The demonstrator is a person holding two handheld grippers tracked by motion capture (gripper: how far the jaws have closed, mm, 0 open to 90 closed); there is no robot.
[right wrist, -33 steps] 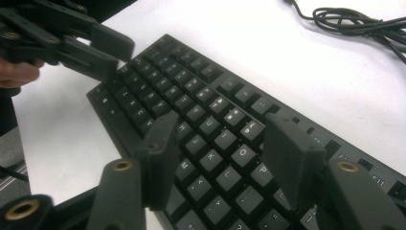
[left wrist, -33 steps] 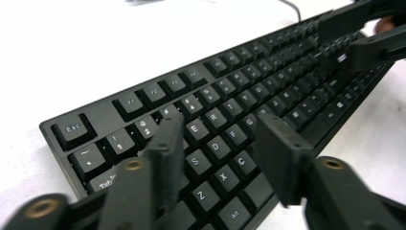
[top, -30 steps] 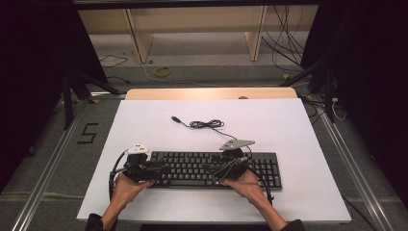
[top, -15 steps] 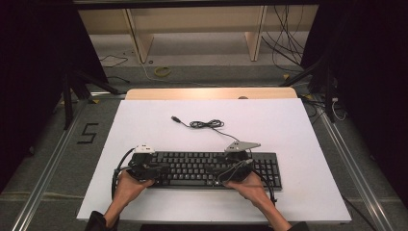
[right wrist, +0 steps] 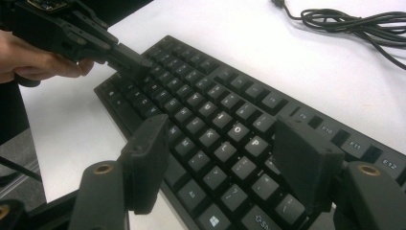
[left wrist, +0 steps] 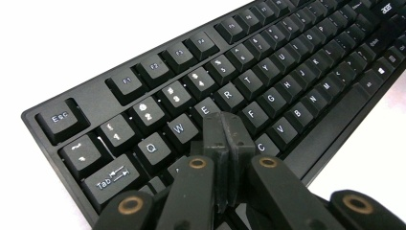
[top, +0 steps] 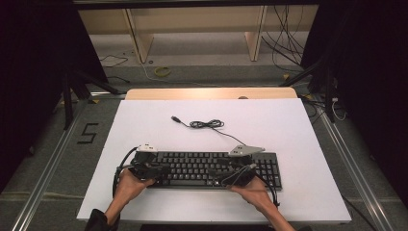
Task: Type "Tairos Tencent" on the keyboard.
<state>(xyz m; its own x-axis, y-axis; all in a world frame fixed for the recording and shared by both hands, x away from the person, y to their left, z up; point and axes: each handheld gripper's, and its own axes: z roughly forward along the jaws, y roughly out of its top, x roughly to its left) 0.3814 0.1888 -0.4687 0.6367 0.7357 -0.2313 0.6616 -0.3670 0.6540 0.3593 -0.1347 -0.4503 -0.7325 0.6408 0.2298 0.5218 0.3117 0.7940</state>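
Left gripper (left wrist: 225,139) jaws just closed together, empty, blunt tip poised to press keyboard (left wrist: 268,81) keys; right gripper (right wrist: 220,163) jaws just been widening, nothing between, hovering over keys

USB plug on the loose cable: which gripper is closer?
Right. The right gripper sits over the keyboard's middle-right, below the USB plug; the left gripper, shut, rests on the left-end keys, slightly farther.

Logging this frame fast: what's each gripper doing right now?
Left gripper: shut, holding nothing, tips over the keyboard near the letter keys.
Right gripper: open, jaws just widened, empty above the keyboard.
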